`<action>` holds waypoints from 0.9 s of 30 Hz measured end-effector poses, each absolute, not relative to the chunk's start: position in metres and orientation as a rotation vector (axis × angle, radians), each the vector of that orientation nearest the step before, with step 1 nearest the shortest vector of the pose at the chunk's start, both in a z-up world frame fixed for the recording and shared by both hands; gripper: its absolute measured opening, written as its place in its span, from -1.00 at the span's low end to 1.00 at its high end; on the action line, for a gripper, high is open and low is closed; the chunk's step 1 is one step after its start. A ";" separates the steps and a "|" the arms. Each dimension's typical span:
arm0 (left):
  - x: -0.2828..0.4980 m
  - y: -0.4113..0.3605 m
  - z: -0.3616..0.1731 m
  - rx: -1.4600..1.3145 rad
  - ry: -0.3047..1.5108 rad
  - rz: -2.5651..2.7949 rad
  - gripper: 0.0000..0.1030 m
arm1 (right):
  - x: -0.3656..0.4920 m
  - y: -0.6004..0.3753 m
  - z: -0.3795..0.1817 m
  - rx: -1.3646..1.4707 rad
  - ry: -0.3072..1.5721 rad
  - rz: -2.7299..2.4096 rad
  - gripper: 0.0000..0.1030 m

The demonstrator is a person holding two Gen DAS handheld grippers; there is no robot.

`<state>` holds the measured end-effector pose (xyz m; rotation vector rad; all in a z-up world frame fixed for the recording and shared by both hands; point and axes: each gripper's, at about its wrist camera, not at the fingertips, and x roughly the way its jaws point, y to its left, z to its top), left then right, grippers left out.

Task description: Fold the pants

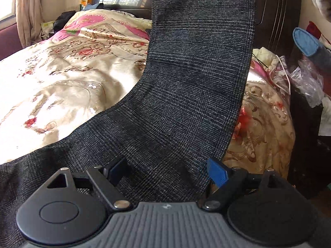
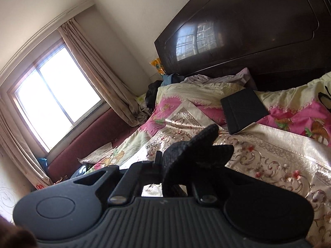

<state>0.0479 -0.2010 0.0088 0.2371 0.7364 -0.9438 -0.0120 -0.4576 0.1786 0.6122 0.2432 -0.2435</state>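
Observation:
Dark grey plaid pants (image 1: 186,95) hang as one long panel from above the frame down onto the bed in the left wrist view. My left gripper (image 1: 167,170) is open, its jaws wide apart astride the lower part of the cloth, which spreads between and under them. In the right wrist view my right gripper (image 2: 175,165) is shut on a bunched end of the pants (image 2: 198,146), which sticks up dark past the fingers. It is held above the bed.
The bed has a gold and pink floral quilt (image 1: 68,76) and a dark wooden headboard (image 2: 248,26). A black folded item (image 2: 243,109) lies near the pillows. A window with curtains (image 2: 51,95) is to the left. Bags and clutter (image 1: 306,82) stand right of the bed.

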 end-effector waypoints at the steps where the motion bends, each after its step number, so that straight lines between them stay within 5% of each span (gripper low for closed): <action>1: 0.046 -0.199 0.010 0.237 0.735 -0.946 0.89 | -0.011 -0.448 0.179 0.584 0.265 -0.227 -0.90; 19: 0.021 0.074 0.025 0.129 0.727 -0.354 0.89 | 0.073 -0.080 0.084 0.064 0.602 0.444 -0.89; 27: 0.009 0.115 0.020 0.041 0.712 -0.288 0.89 | 0.068 0.006 0.050 -0.082 0.671 0.550 -0.86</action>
